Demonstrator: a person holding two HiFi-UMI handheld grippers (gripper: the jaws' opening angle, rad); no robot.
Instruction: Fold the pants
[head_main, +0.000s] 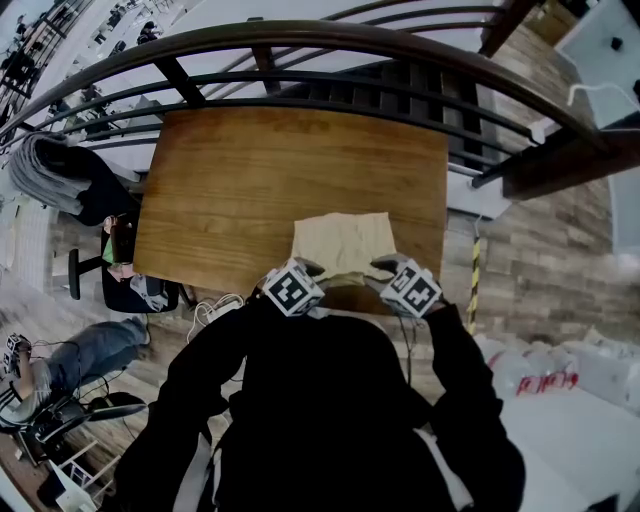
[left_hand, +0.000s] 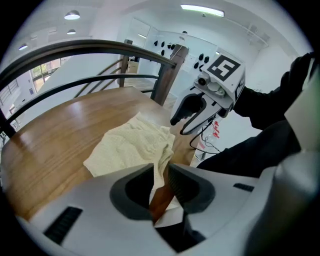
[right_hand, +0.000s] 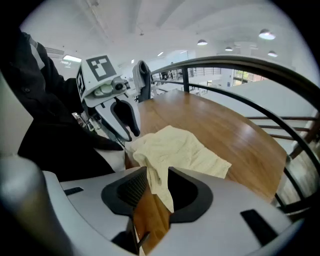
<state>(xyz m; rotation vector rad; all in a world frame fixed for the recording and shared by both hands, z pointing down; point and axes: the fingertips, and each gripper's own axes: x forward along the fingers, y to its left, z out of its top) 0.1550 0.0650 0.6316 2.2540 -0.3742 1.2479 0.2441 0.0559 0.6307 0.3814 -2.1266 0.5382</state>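
Pants (head_main: 343, 243) of cream cloth lie, in the head view, as a rough rectangle on the wooden table (head_main: 230, 190), at its near edge, right in front of the person. The left gripper (head_main: 308, 268) and the right gripper (head_main: 386, 266) sit at the two near corners of the cloth, one on each side. Both are tilted down toward the tabletop, with black sleeves (head_main: 200, 400) behind them. A dark curved railing (head_main: 300, 35) runs past the far side of the table.

In the left gripper view, the left gripper (left_hand: 161, 182) has its jaws apart. A narrow fold of the pants (left_hand: 130, 147) hangs between them, lying along the left-hand pad. Bare wood shows in the rest of the gap, so the cloth is not pinched. Beyond the jaws the pants spread crumpled on the table (left_hand: 60, 145). The right gripper (left_hand: 181, 125) is just beside the far corner of the cloth, its marker cube (left_hand: 225, 70) on top.

In the right gripper view, the right gripper (right_hand: 157, 190) has its jaws wide apart. A loose flap of the pants (right_hand: 180, 150) droops into the gap unclamped, with wood showing beside it. The rest lies bunched on the table (right_hand: 215, 120) just ahead. The left gripper (right_hand: 131, 134) is at the other corner of the cloth, by the table edge.
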